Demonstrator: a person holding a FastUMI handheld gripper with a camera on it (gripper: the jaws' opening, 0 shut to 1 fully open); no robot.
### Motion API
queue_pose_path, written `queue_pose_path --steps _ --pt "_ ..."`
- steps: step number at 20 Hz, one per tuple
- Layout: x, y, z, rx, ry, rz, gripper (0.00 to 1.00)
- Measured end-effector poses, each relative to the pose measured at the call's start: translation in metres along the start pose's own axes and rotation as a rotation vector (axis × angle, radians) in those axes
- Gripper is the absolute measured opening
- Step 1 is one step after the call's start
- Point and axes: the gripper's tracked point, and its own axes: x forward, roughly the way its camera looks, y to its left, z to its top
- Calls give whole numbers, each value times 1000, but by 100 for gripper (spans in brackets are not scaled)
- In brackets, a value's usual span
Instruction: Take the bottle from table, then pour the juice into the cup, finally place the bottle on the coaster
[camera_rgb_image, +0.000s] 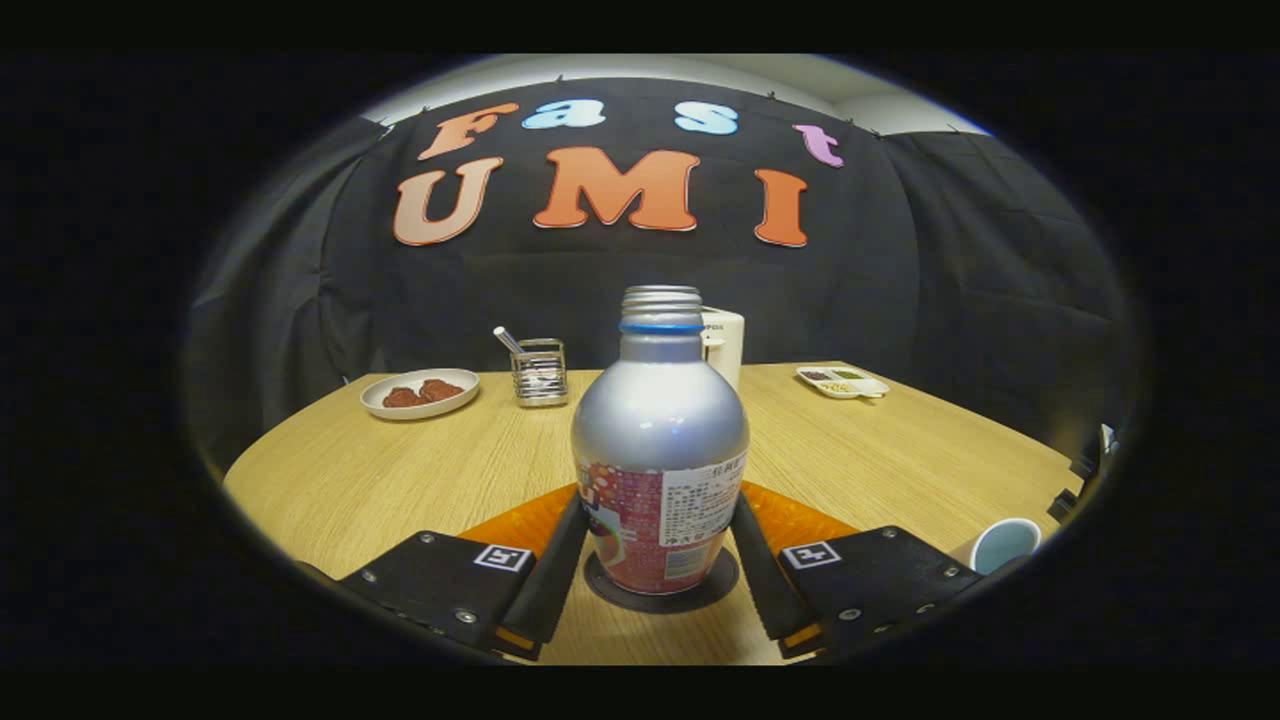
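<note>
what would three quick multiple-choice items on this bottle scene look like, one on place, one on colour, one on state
1. Where does the bottle stand?
A. on the dark round coaster
B. on the white plate
C. inside the cup

2. What colour is the ring under the bottle's threaded neck?
A. red
B. blue
C. green

3. How is the bottle's mouth?
A. capped
B. uncapped
C. corked

Answers:
1. A: the bottle's base sits on the coaster, between the fingers of the gripper.
2. B: a blue band circles the neck just under the threads.
3. B: bare screw threads show at the top, with no cap on them.
</note>
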Motion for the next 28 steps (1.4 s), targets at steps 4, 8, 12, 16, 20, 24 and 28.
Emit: queue_pose_path --steps 4,8,12,16,20,24,28 --pt "1 -1 -3 18 1 3 77" --pt "0 0 -3 28 -16 15 78" --pt "-2 2 -2 53 -39 32 80" --pt "-7 4 1 79 -62 49 86" --pt "-20 6 10 89 -81 71 97" --pt "-45 5 25 59 -115 77 97" --pt "-84 10 51 30 -176 102 97"
